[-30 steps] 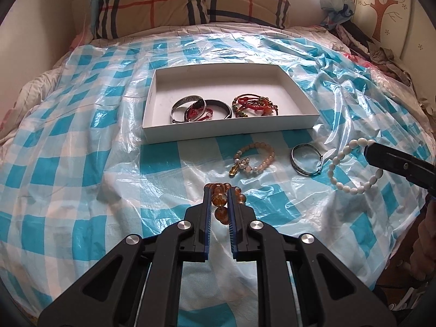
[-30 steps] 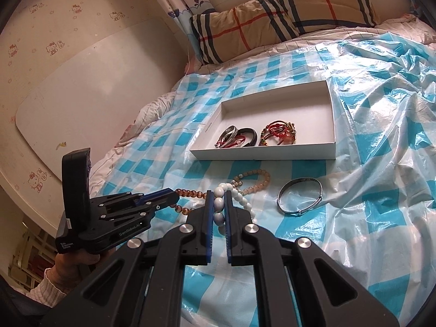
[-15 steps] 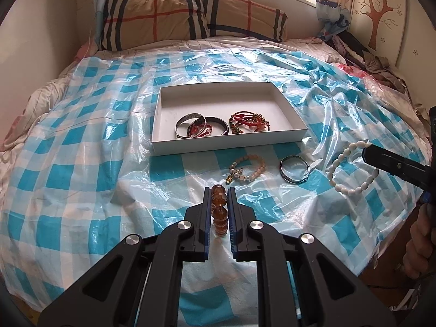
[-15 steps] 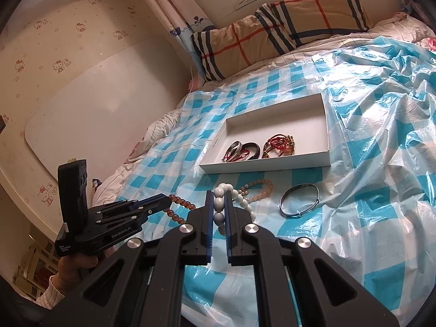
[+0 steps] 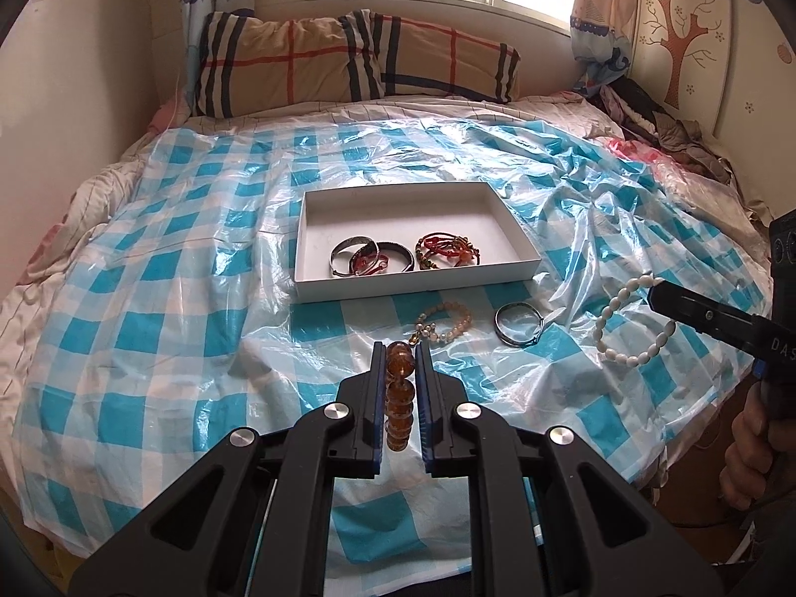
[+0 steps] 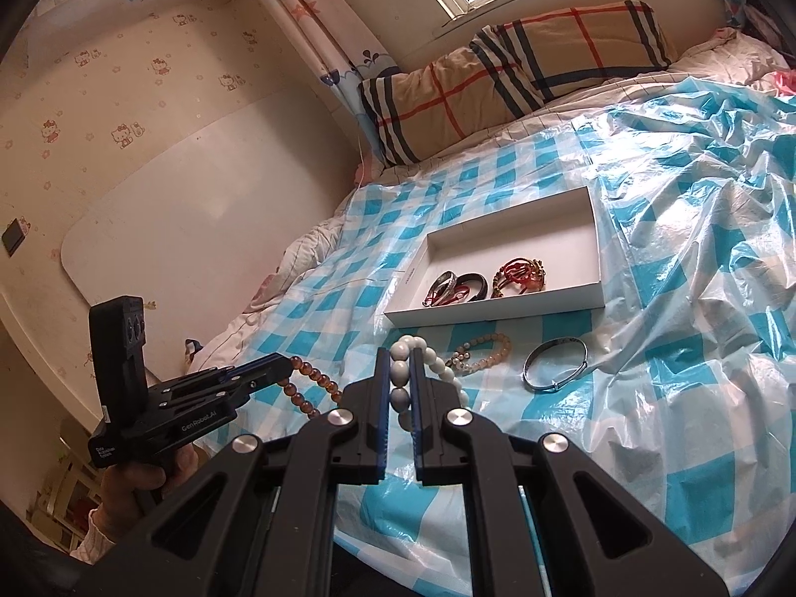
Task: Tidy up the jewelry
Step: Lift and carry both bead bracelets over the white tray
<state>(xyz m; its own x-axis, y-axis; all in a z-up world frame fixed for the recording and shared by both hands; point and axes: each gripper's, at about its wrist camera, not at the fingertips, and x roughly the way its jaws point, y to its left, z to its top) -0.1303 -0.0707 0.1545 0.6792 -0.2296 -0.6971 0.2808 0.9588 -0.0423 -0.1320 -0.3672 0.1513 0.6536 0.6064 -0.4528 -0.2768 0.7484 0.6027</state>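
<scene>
My left gripper (image 5: 401,348) is shut on an amber bead bracelet (image 5: 399,393) and holds it above the bed; the same bracelet (image 6: 304,388) hangs from it in the right wrist view. My right gripper (image 6: 400,353) is shut on a white bead bracelet (image 6: 401,380), which also shows in the left wrist view (image 5: 628,321) hanging in the air at the right. A white tray (image 5: 418,282) lies on the blue checked plastic sheet and holds bangles (image 5: 370,258) and red cord bracelets (image 5: 447,250). A pale bead bracelet (image 5: 444,324) and a silver bangle (image 5: 517,323) lie in front of the tray.
A plaid pillow (image 5: 358,64) lies at the head of the bed under the window. Crumpled clothes (image 5: 661,119) sit at the far right. A white board (image 6: 189,209) leans on the left wall. The bed's near edge drops off just below the grippers.
Both grippers have risen and pulled back from the bed, each lifting its bracelet off the sheet. The tray and the two loose pieces in front of it have not moved.
</scene>
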